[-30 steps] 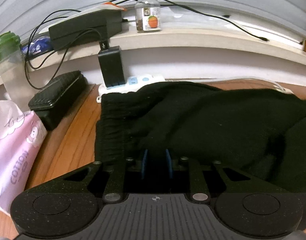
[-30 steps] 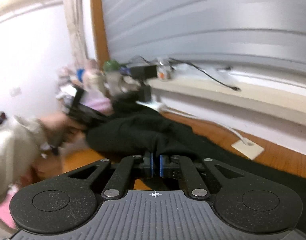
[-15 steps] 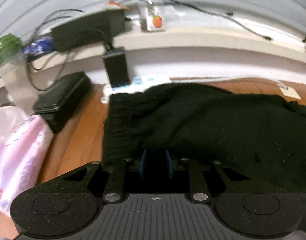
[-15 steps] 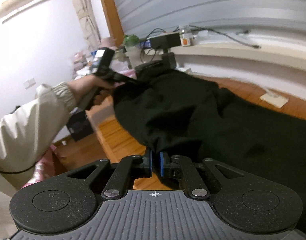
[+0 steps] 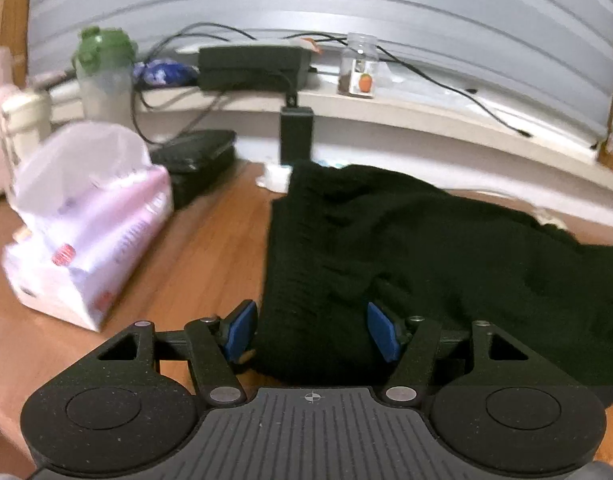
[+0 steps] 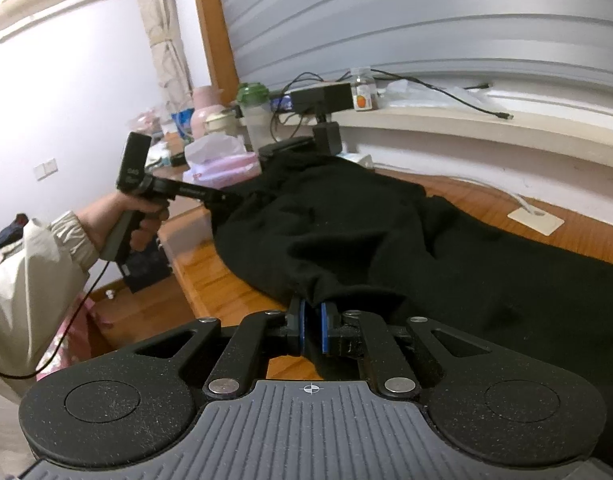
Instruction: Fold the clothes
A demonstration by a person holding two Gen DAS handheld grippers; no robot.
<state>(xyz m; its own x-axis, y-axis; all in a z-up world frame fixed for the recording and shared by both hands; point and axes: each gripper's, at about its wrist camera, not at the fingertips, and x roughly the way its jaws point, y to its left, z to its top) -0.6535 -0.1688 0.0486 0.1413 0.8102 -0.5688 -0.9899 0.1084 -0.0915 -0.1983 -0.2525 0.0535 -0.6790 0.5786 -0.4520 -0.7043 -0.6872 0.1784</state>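
Note:
A black garment (image 5: pixel 406 248) lies spread over the wooden table (image 5: pixel 210 248), its ribbed hem toward me in the left wrist view. My left gripper (image 5: pixel 311 332) has its jaws opening; the hem lies between the blue pads (image 5: pixel 240 332) but they do not press on it. In the right wrist view my right gripper (image 6: pixel 312 320) is shut on a bunched fold of the black garment (image 6: pixel 386 232) at the table's near edge. The same view shows the left gripper (image 6: pixel 226 200) at the garment's far left end, held by a person's hand (image 6: pixel 138 220).
A pink tissue pack (image 5: pixel 90 240) sits left of the garment, with a black case (image 5: pixel 194 160) behind it. A black plug adapter (image 5: pixel 295 136) and power strip stand at the wall. The ledge carries a green-lidded bottle (image 5: pixel 104 76), a jar (image 5: pixel 360 68) and cables.
The left gripper's jaws have spread apart and let go of the hem, and it has drawn back and leftward. The right gripper keeps its grip and has held still since half a second ago.

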